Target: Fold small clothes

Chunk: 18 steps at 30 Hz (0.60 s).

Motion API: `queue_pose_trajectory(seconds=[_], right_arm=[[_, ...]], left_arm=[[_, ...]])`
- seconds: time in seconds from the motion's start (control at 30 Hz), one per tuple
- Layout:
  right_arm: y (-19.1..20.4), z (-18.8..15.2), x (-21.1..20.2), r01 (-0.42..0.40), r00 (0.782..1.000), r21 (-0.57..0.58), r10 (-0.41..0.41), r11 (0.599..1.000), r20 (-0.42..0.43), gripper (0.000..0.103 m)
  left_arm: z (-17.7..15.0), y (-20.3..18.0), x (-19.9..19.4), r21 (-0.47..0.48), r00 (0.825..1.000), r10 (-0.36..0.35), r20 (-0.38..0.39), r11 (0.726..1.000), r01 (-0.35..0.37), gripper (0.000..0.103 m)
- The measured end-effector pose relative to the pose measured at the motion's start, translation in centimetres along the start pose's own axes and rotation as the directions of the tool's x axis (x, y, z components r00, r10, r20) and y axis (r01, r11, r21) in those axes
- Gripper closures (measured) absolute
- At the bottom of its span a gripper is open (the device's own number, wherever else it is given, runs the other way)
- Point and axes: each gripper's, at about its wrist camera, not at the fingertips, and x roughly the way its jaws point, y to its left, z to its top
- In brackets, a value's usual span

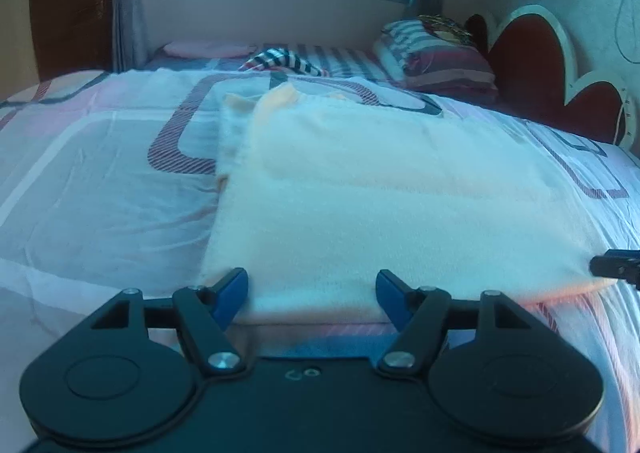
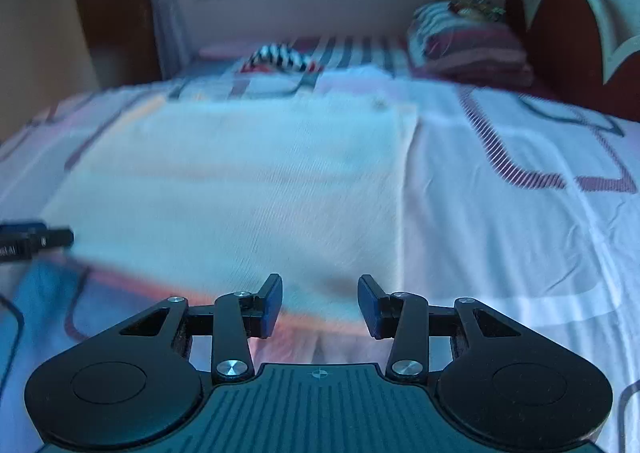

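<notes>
Cream knit cloth, soft and a little fuzzy, makes up the small garment point(image 1: 360, 189), which lies flat on the patterned bedspread point(image 1: 100, 181) and fills the middle of both wrist views. Its near hem runs along the bottom of each frame, just ahead of the tools.

At the lower left of the left wrist view, that hem reaches its left corner beside the left gripper point(image 1: 312, 293). The jaws stand wide apart with the hem lying between them, and the blue pads do not appear to press on the cloth, so nothing is held. At the far right edge of the same view, a dark tip of the other tool shows by the hem's right corner.

In the right wrist view the right gripper point(image 2: 320, 305) sits at lower centre, jaws partly open, the hem edge between them but ungripped as far as the blurred frame shows. The garment's point(image 2: 240, 181) right side edge runs up the frame just right of centre.

I judge the garment light, limp and easy to crease; it will sag and drag if lifted from one point. Pinching the near hem at its two corners, both layers together, looks like the best hold. The bedspread is also soft and could get caught in the pinch.
</notes>
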Motion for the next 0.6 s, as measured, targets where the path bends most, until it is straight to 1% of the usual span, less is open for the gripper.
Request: queue_pose_trajectory(seconds=[0.03,0.1,0.17,0.23,0.33,0.37,0.4,0.47,0.6], right_arm=[[-0.2,-0.1,-0.1,-0.008,1.0,0.01,0.008,1.0,0.001,0.06],[-0.4,-0.8,0.8,0.01,0.999,0.005,-0.01,1.0,-0.052,0.061],[-0.6,-1.3,0.7,0.003,0.999,-0.002,-0.003,1.0,-0.039,0.061],[-0.6,-0.9,0.4,0.004,0.999,0.013,-0.004,1.0,-0.048,0.062],[-1.2,-0.5,-0.5,0.006,1.0,0.046,-0.006,0.999,0.0,0.063],[-1.2,-0.7,-0.3,0.015,1.0,0.042,-0.015,0.999,-0.016,0.063],[-1.4,-1.0,0.4,0.024,0.998,0.034,-0.022,0.999,-0.051,0.063],[-1.2,-1.3,0.5,0.034,0.998,0.003,-0.033,0.999,-0.044,0.063],[-1.6,-0.9,0.5,0.027,0.997,0.025,-0.025,0.999,-0.075,0.063]], left_arm=[[-0.2,-0.1,0.2,0.003,1.0,0.007,-0.005,1.0,-0.007,0.034],[-0.3,-0.5,0.4,0.027,1.0,0.025,-0.005,0.999,-0.025,0.033],[-0.3,-0.7,0.5,0.037,0.999,0.036,-0.009,0.999,-0.036,0.033],[-0.2,-0.6,0.5,0.032,0.999,0.035,-0.013,0.999,-0.035,0.033],[-0.2,-0.5,0.4,0.036,0.999,0.036,-0.011,0.999,-0.036,0.033],[-0.3,-0.5,0.4,0.037,0.999,0.036,-0.008,0.999,-0.036,0.033],[-0.3,-0.5,0.5,0.037,0.999,0.037,-0.007,0.999,-0.037,0.032],[-0.3,-0.5,0.5,0.037,0.999,0.039,-0.007,0.999,-0.039,0.032],[-0.5,-0.7,0.4,0.037,0.999,0.044,-0.003,0.998,-0.044,0.032]])
